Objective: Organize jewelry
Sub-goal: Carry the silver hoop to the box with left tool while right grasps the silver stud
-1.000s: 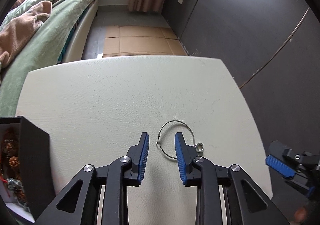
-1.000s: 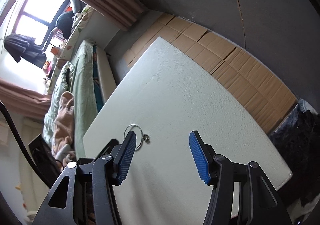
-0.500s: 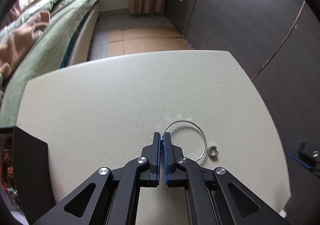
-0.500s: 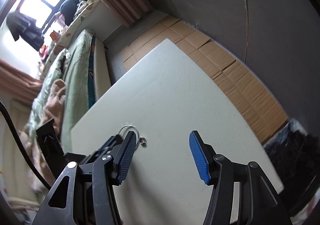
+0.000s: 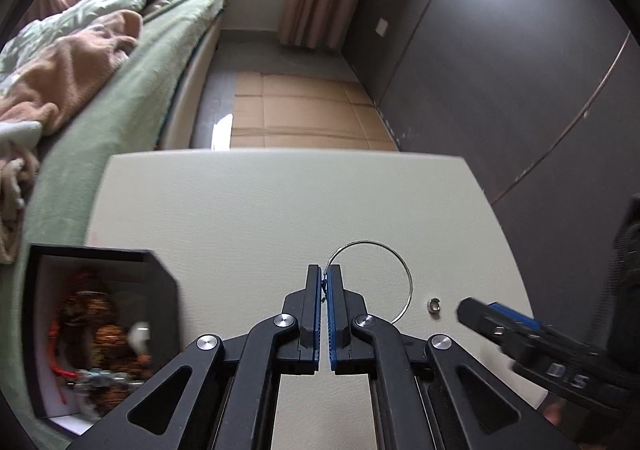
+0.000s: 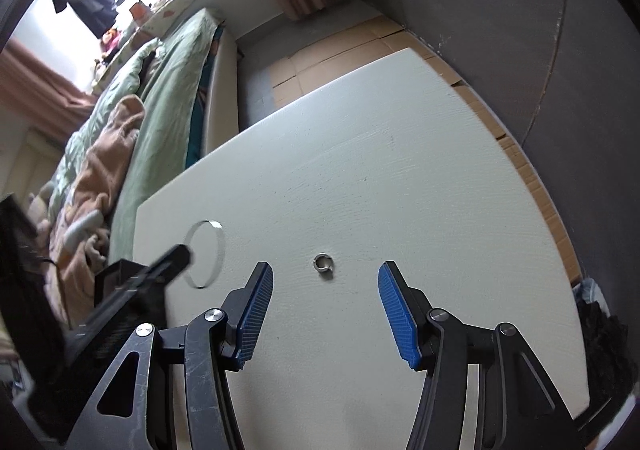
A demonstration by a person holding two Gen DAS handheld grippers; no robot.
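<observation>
My left gripper point(image 5: 325, 277) is shut on a thin silver wire bangle point(image 5: 404, 265), pinching its left edge above the pale table point(image 5: 248, 218). The bangle also shows in the right wrist view point(image 6: 219, 250), with the left gripper's tip point(image 6: 176, 253) on it. A small silver ring point(image 5: 433, 305) lies on the table to the right of the bangle. My right gripper point(image 6: 326, 286) is open, and the ring point(image 6: 322, 263) lies just ahead of the gap between its blue pads. The right gripper point(image 5: 496, 320) enters the left wrist view from the right.
A black jewelry box point(image 5: 96, 330) with beads and chains inside stands at the table's left front. A bed point(image 5: 120, 98) with green bedding lies beyond the table's left side. A dark wall point(image 5: 500, 70) runs along the right. Cardboard point(image 5: 304, 118) covers the floor beyond the table.
My left gripper closed on the bangle's edge and has lifted and carried it left, away from the ring. My right gripper has moved in, so the ring sits before its open jaws.
</observation>
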